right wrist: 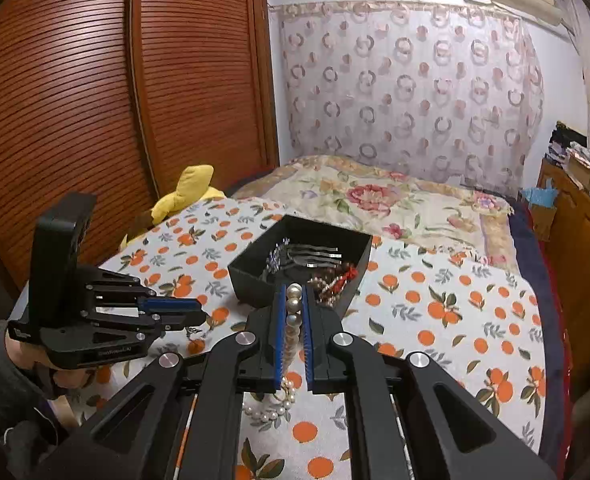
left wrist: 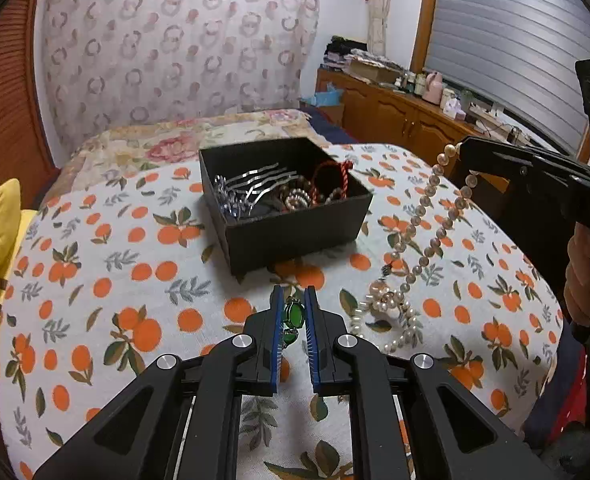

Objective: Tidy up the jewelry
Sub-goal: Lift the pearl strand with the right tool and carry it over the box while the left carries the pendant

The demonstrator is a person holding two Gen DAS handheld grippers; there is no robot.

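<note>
Pearly round beads catch the light: the pearl necklace [left wrist: 419, 236] runs in a double strand from the right gripper [right wrist: 293, 314], whose blue ribbed pads [right wrist: 281, 320] pinch a few beads at the top, down to a loose heap on the orange-print cloth [left wrist: 95, 280]. Just ahead sits the black box [left wrist: 295, 236], matte, square and open-topped, holding wavy silver hairpins [left wrist: 251, 188], a red cord [left wrist: 335, 176] and beaded bracelets in a tangle. Over to the left gripper [left wrist: 293, 316]: its pads are closed in on a glossy green stone piece [left wrist: 295, 314] with a small metal setting, held low over the cloth right before the box's near wall. Both grippers point towards the box, the right one raised higher, the person's hand [left wrist: 587, 276] wrapped round its handle. A yellow plush toy [right wrist: 187, 192] slumps at the bed's left edge by the slatted wooden doors [right wrist: 95, 100]
</note>
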